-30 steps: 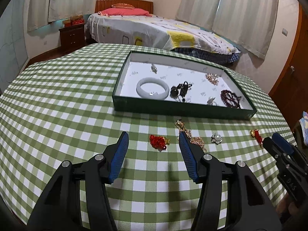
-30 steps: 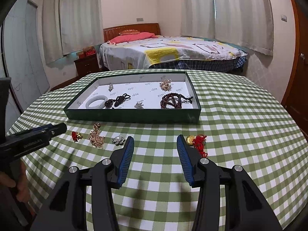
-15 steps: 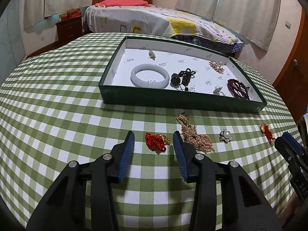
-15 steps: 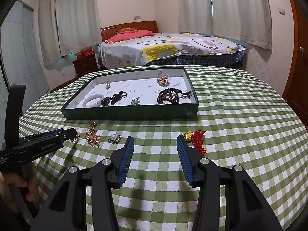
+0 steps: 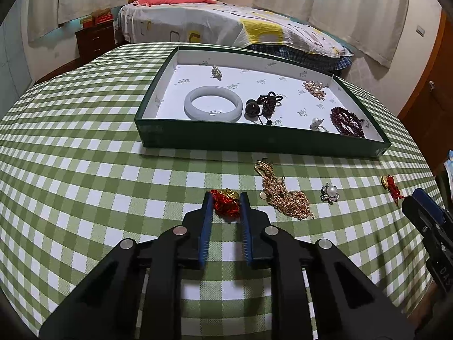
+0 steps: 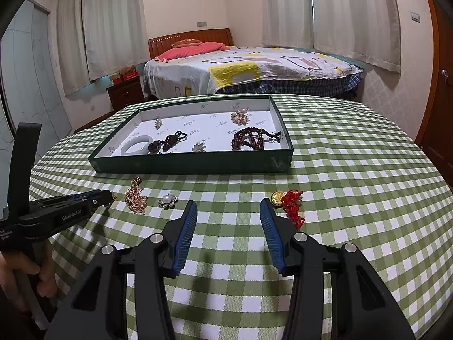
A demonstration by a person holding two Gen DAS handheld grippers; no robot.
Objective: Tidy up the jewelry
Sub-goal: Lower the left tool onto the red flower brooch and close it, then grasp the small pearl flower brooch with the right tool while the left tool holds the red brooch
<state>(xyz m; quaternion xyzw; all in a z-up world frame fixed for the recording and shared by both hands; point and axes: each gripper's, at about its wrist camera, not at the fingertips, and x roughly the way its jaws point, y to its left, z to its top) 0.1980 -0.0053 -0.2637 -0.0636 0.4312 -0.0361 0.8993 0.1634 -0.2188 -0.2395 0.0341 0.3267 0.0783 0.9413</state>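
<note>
A green tray with a white floor holds a jade bangle, a dark pendant, a red bead bracelet and small brooches. On the checked cloth lie a red knot charm, a gold brooch, a pearl flower brooch and a second red charm with a gold piece. My left gripper has its jaws closed around the first red charm on the cloth. My right gripper is open and empty, left of the second charm.
The round table has a green checked cloth and drops off at its front and side edges. A bed and a nightstand stand beyond the table. The tray sits at mid-table.
My left gripper moved forward and down to the red knot charm and its jaws narrowed around it. My right gripper stayed open and barely moved.
</note>
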